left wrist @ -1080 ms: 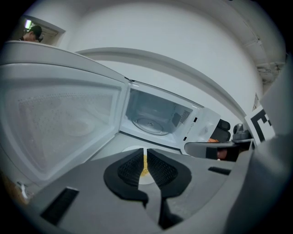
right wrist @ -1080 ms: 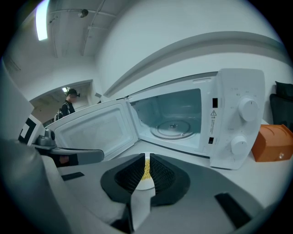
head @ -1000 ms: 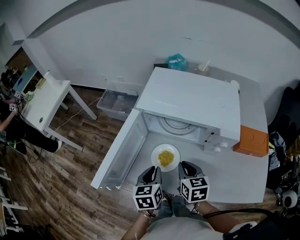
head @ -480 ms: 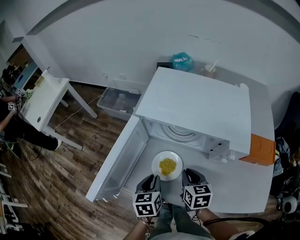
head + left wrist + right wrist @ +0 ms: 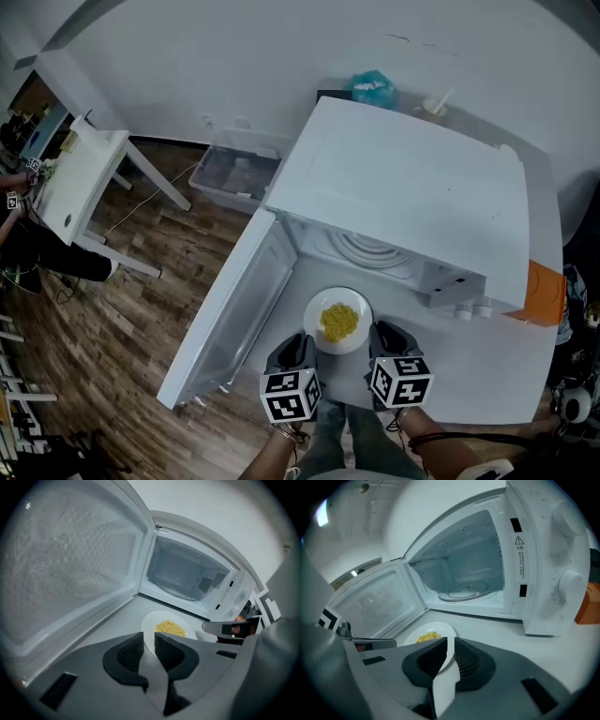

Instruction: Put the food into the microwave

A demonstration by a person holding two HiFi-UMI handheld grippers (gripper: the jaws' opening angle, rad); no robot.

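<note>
Both grippers are on the plate here, one at each side. The left gripper has its jaws drawn close together with the plate's near-left rim pinched between them. The right gripper does the same on the near-right rim, and its own view shows the white edge running straight up through the narrow gap.

The food, a little yellow heap, sits in the middle of the plate. That plate is at the front of the desk, just before the mouth of the microwave and not inside it. Whether its base touches the desk, I can't tell from here.

The door stands wide open, swung out past the desk's left edge. Inside the cavity the round turntable is in plain sight (bare glass, nothing on it).

Over at the desk's right edge, an orange box sits just beside the microwave's control side. Along the back edge there's a teal bag. Down on the wooden floor to the left, a clear plastic bin lies against the wall.
</note>
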